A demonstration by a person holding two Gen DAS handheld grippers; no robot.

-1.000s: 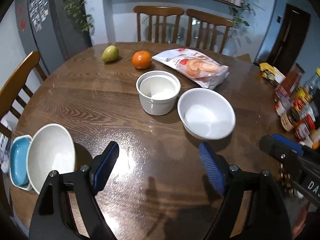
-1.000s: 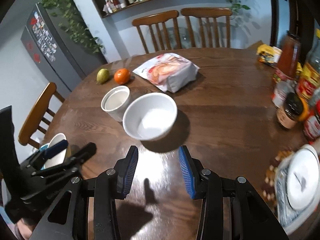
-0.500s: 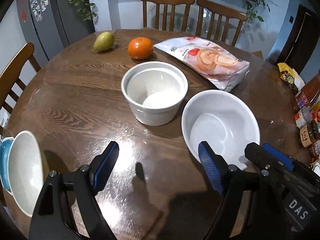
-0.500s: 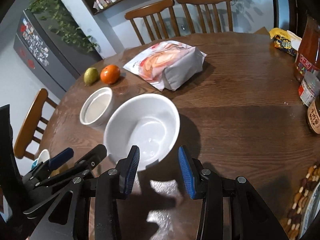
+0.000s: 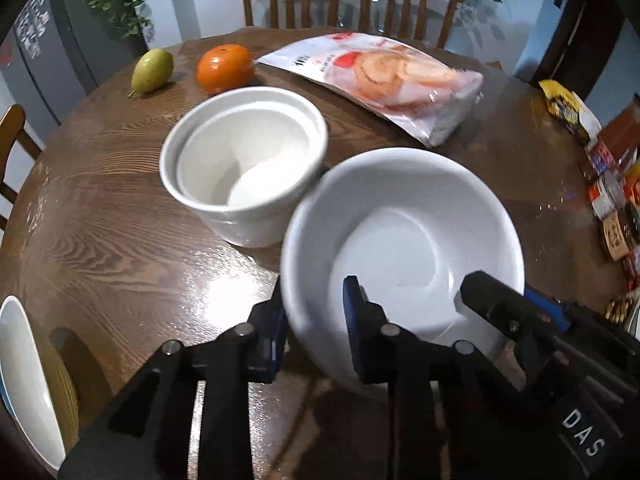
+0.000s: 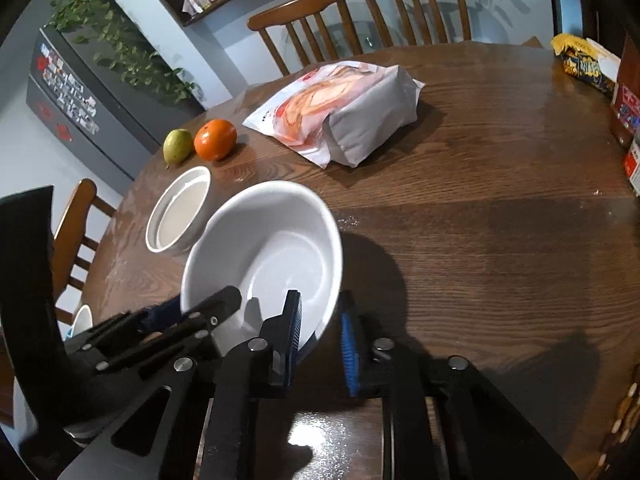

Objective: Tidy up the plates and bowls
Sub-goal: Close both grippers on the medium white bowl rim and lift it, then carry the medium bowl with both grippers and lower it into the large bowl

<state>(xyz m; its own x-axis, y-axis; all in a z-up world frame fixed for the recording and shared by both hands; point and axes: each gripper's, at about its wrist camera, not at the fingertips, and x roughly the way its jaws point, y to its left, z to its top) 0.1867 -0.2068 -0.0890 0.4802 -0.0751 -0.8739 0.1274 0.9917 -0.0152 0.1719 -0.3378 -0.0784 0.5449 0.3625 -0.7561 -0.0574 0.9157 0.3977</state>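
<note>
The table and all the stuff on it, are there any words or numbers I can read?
"DAS": white letters on the black body of the right claw, seen from the left camera.
Snack bag: red and dark print, too blurred to read.
Yellow packet: bold lettering, too blurred to read.
Jars and bottles at the table's edge: labels too small to read.
Fridge magnets: too small to read.

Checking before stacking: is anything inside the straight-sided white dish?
The straight-sided white dish looks empty: bare white floor and wall show. Its near inner wall is hidden by its own rim.
</note>
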